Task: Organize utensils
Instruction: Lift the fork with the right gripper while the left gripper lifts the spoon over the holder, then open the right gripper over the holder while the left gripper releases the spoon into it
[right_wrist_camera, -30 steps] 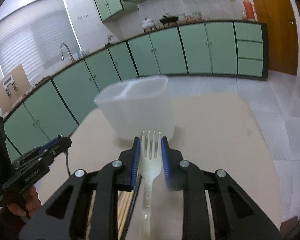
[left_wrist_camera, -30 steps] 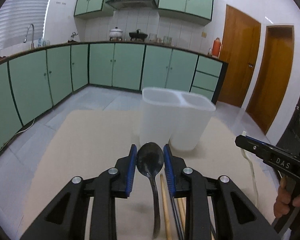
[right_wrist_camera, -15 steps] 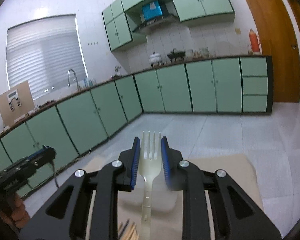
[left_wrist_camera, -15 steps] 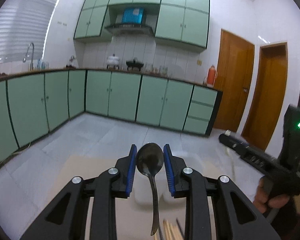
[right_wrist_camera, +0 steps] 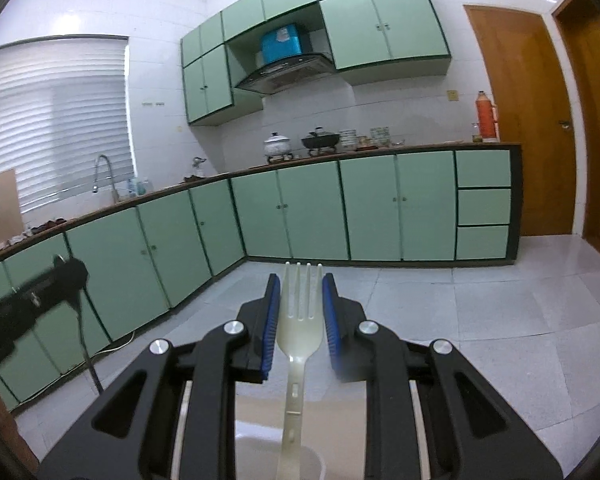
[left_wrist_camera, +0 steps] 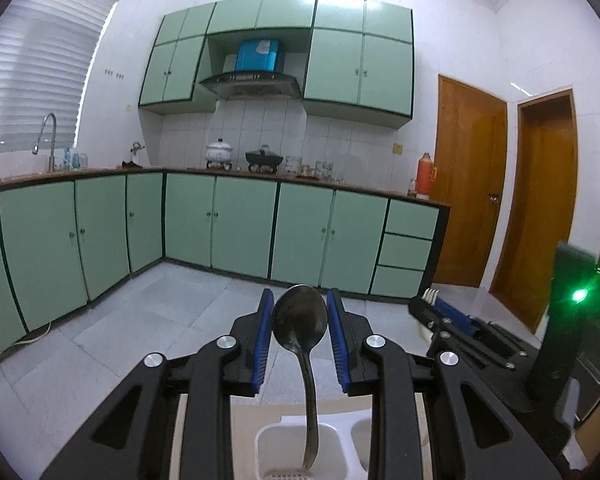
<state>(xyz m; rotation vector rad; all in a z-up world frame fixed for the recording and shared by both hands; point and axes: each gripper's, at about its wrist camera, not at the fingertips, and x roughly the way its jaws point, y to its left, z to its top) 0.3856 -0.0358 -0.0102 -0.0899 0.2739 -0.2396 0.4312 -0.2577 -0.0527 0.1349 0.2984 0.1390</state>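
The left gripper (left_wrist_camera: pixel 300 334) is clamping a dark metal spoon (left_wrist_camera: pixel 300 320), its blue fingers (left_wrist_camera: pixel 262 338) sitting narrow, pressing the bowl's two edges. The bowl is standing upright between the pads, the handle curving down and hanging over the white holder (left_wrist_camera: pixel 328 446) below. Whether the tip is touching the holder or hanging just above its slotted floor, I cannot tell. Only the holder's near rim and the divider between its two compartments are showing; the rest is cut off at the bottom edge and behind the gripper's black arms.

The right gripper (right_wrist_camera: pixel 300 320) is gripping a pale plastic fork (right_wrist_camera: pixel 302 320), fingers (right_wrist_camera: pixel 272 322) narrow and pinching the head on both sides, tines pointing up and past the pads. The handle is running straight down over the beige desk (right_wrist_camera: pixel 256 408), its end crossing a pale curved rim at the bottom edge, too cut off to make out.

Off to the right in the left view, the other gripper is showing side-on, fork tines peeking from its blue pads, with a black unit carrying a green light behind it. In the right view the left gripper is only a dark blurred shape at the left edge. Green cabinets (right_wrist_camera: pixel 316 208) are filling the background.
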